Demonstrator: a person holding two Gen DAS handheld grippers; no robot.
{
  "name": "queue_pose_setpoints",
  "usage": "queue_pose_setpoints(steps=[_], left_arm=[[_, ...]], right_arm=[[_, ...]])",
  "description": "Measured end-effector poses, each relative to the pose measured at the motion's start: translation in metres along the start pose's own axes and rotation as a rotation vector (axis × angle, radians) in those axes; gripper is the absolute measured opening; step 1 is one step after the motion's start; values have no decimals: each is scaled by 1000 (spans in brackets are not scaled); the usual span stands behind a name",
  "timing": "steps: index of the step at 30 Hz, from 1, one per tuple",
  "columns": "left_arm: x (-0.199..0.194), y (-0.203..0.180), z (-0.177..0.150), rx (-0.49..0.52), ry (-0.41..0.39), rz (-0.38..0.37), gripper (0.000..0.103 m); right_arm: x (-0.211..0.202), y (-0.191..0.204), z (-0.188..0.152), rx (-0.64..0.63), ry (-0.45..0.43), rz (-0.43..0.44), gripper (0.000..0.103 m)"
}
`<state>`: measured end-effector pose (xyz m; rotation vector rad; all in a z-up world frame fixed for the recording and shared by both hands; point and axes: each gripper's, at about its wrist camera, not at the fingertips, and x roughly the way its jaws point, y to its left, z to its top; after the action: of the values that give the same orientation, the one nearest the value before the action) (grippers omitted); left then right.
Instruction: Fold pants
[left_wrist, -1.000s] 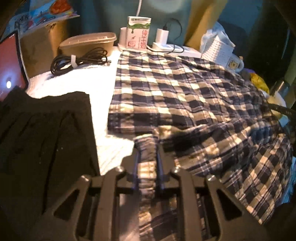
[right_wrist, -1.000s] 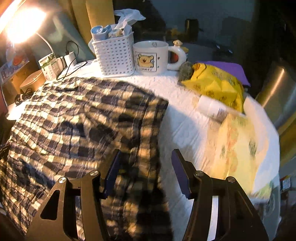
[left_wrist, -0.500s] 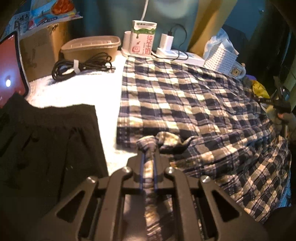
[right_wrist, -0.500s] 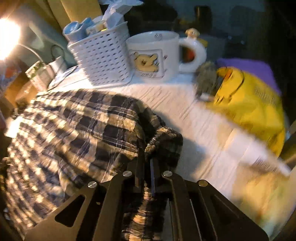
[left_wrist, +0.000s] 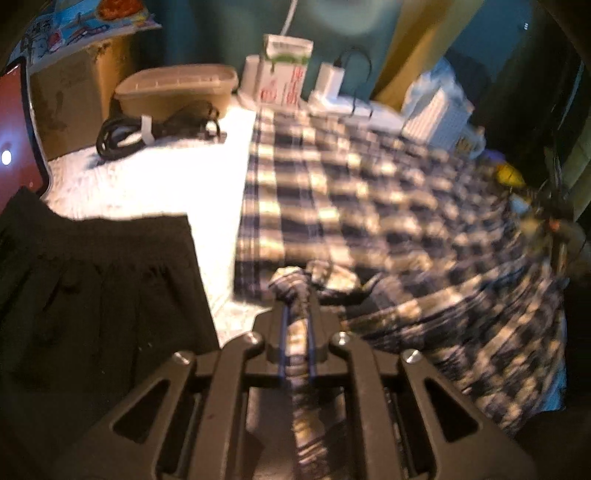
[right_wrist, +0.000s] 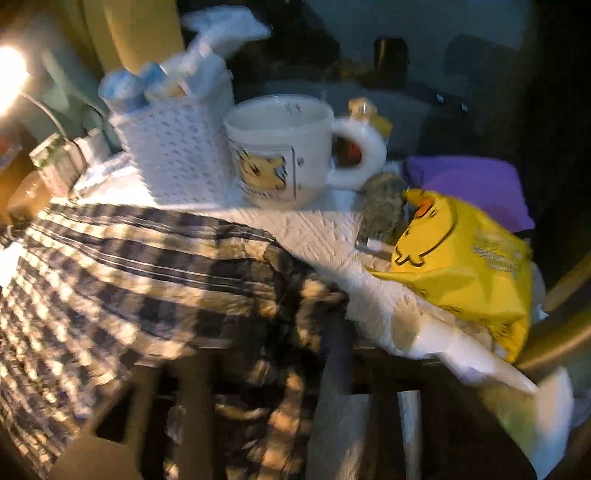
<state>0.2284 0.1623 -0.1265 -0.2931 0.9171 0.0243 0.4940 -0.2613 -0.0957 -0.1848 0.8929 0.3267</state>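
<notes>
The plaid pants (left_wrist: 351, 192) lie spread over the white table cover (left_wrist: 147, 177). In the left wrist view my left gripper (left_wrist: 295, 291) pinches a bunched fold at their near left edge. Its jaws are just starting to open, but the pads still press the cloth. In the right wrist view the pants (right_wrist: 110, 266) end in a crumpled edge near the mug. My right gripper (right_wrist: 266, 354) is blurred. Its jaws are opening wide around that crumpled edge, and the cloth sits loose between the fingers.
A black garment (left_wrist: 92, 288) lies at the near left, with a coiled cable (left_wrist: 155, 127), a brown container (left_wrist: 177, 85) and a carton (left_wrist: 284, 70) behind. A white basket (right_wrist: 177, 155), a mug (right_wrist: 280, 147) and a yellow bag (right_wrist: 461, 266) crowd the right end.
My right gripper moved toward the mug, shut on the pants' edge half a second ago, and now stands spread apart. My left gripper keeps its pinch on the fold.
</notes>
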Motion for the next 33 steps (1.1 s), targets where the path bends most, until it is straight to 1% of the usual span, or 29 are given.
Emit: queue_pose_setpoints(steps=[1, 2, 4, 6, 8, 10, 11, 12, 13, 14, 16, 17, 19, 20, 22, 23, 24, 25, 27, 28, 31, 33], left_arm=[[-8, 4, 3, -23, -37, -9, 15], [-17, 8, 6, -44, -76, -12, 16], [-28, 13, 12, -66, -131, -6, 18], [-29, 10, 16, -50, -133, 3, 18], [-21, -3, 18, 8, -103, 11, 19], [-15, -7, 19, 33, -83, 39, 20], [-6, -7, 17, 31, -49, 59, 20], [-1, -5, 13, 25, -28, 66, 20], [6, -2, 9, 19, -3, 77, 21], [14, 2, 4, 19, 31, 94, 21], [17, 7, -5, 11, 51, 98, 22], [15, 8, -6, 9, 42, 97, 22], [8, 7, -6, 4, 27, 112, 23], [-2, 4, -4, 4, -5, 108, 23], [-22, -6, -3, 22, -69, 76, 24], [-33, -16, -3, 39, -104, 41, 24], [-39, -21, -3, 47, -116, 12, 24], [-42, -29, -4, 54, -119, -34, 24], [-42, -45, -11, 74, -77, -135, 24], [-38, -57, -19, 95, -41, -181, 24], [-28, -79, -37, 140, 23, -238, 24], [-19, -92, -53, 156, 78, -244, 24]], right_arm=[[-12, 4, -3, -11, -21, 5, 67], [-26, 12, -7, -25, -41, 21, 67], [-42, 29, -14, -65, -49, 67, 67], [-48, 52, -26, -134, -24, 108, 67], [-42, 78, -41, -231, 42, 117, 67], [-29, 92, -57, -318, 109, 72, 67], [-21, 95, -66, -356, 150, 34, 67], [-16, 95, -72, -372, 172, 6, 67], [-14, 93, -76, -370, 178, -8, 67], [-17, 87, -76, -341, 168, 2, 67], [-21, 76, -78, -313, 173, -33, 67], [-25, 69, -79, -300, 165, -77, 67], [-35, 61, -82, -271, 162, -107, 67], [-48, 58, -83, -255, 132, -116, 67], [-74, 54, -88, -247, 84, -96, 67], [-87, 58, -92, -243, 58, -68, 67], [-94, 60, -96, -240, 47, -46, 67], [-99, 64, -100, -240, 45, -26, 67], [-99, 73, -109, -253, 70, -2, 67], [-97, 75, -113, -259, 78, 5, 67], [-92, 74, -139, -237, 129, 11, 67], [-89, 73, -151, -235, 145, -23, 67]])
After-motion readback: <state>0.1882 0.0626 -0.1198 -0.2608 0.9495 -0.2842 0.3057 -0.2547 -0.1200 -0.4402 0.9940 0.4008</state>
